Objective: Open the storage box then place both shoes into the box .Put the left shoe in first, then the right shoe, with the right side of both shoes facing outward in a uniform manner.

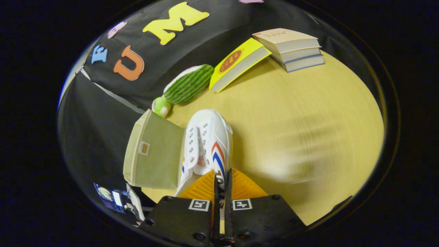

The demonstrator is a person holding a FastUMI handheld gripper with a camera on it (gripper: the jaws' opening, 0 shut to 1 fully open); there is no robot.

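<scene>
Between my gripper fingers sits the heel collar of a white canvas shoe with red and blue side stripes. The fingers are drawn nearly together and both appear to press on the thin upper, so I log this as a firm pinch on the shoe. Toe points away from me. Whether the shoe hangs clear of the surface or rests on it, I cannot tell.

Storage box: pale green fabric, just left of the shoe and touching it or nearly so, at the near edge of the surface. I see one flat panel with a small tag; open or closed cannot be read from this angle.

Progress, my judgement: one shoe is in hand and not yet in the box. Which shoe of the pair this is, I cannot say for sure. Left to do: seat this shoe, right side facing outward, then deal with the other.

Beyond: a watermelon-patterned plush toy, a yellow book and a stack of books, well apart from the work.
</scene>
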